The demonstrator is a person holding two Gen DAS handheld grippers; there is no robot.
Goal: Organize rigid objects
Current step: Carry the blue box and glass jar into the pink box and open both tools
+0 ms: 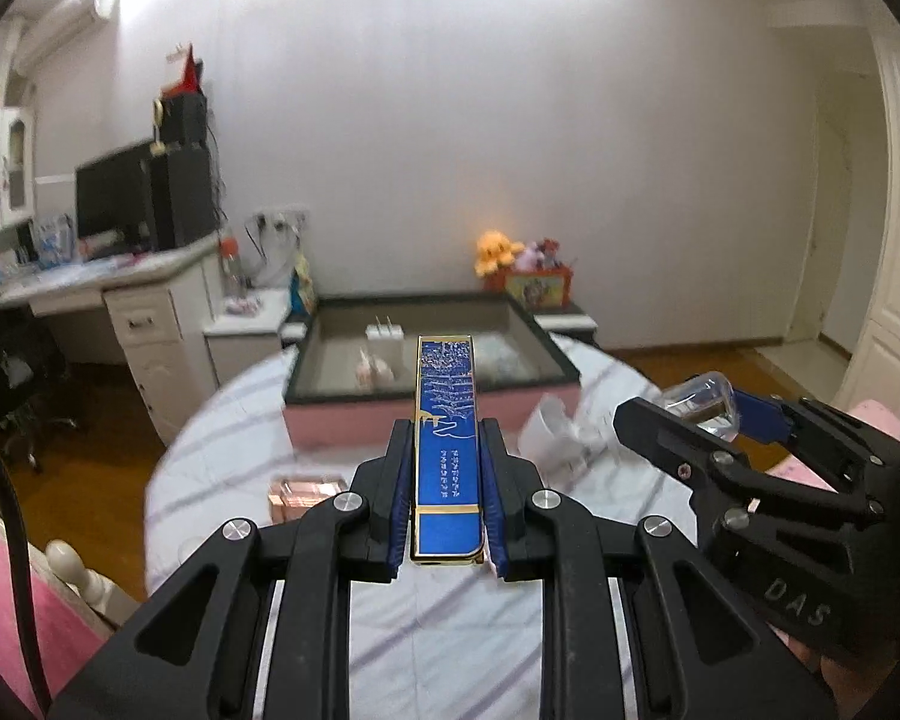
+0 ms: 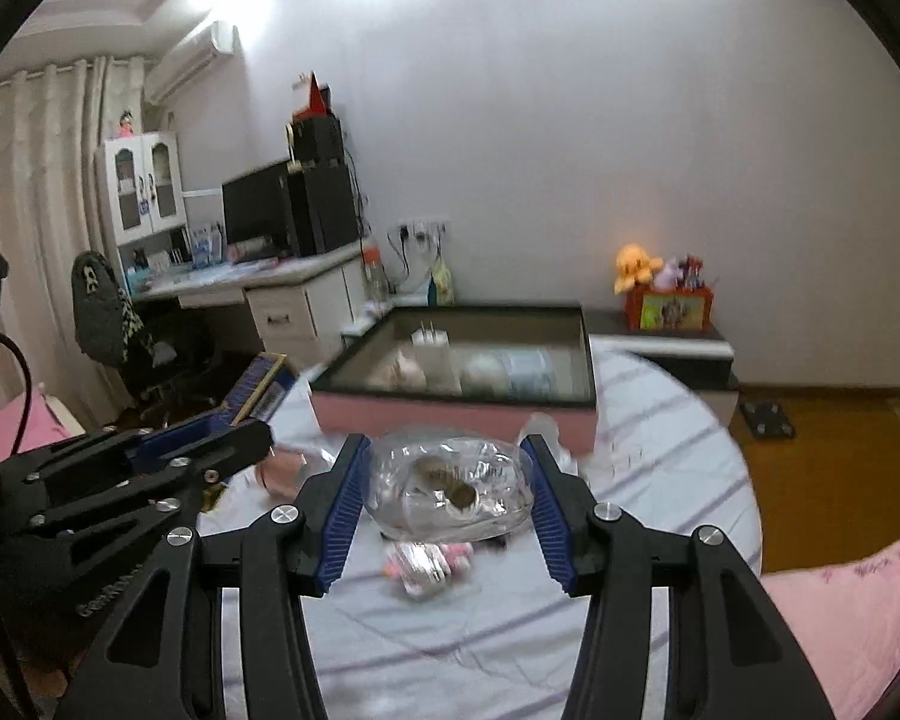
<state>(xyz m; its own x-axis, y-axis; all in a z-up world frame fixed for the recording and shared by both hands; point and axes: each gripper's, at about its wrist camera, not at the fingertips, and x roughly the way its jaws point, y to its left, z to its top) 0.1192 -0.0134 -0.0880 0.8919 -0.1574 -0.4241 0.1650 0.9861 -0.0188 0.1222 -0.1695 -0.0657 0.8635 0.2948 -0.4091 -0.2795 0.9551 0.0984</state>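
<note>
My left gripper (image 1: 444,444) is shut on a long blue box with gold trim (image 1: 447,444), lifted above the round table; the same blue box (image 2: 258,387) shows at the left in the right wrist view. My right gripper (image 2: 444,450) is shut on a clear glass bottle (image 2: 450,489), with both blue pads against its sides; that bottle (image 1: 702,405) also shows at the right in the left wrist view. Ahead stands a pink open box with a dark rim (image 1: 432,399) (image 2: 450,414), holding a white plug, a pale round thing and clear packets.
The round table (image 1: 450,630) wears a white striped cloth. On it lie a pinkish perfume bottle (image 1: 303,495), crumpled clear wrap (image 1: 561,432) and a small pink and white packet (image 2: 426,564). A desk with a monitor stands left; pink bedding lies at the right.
</note>
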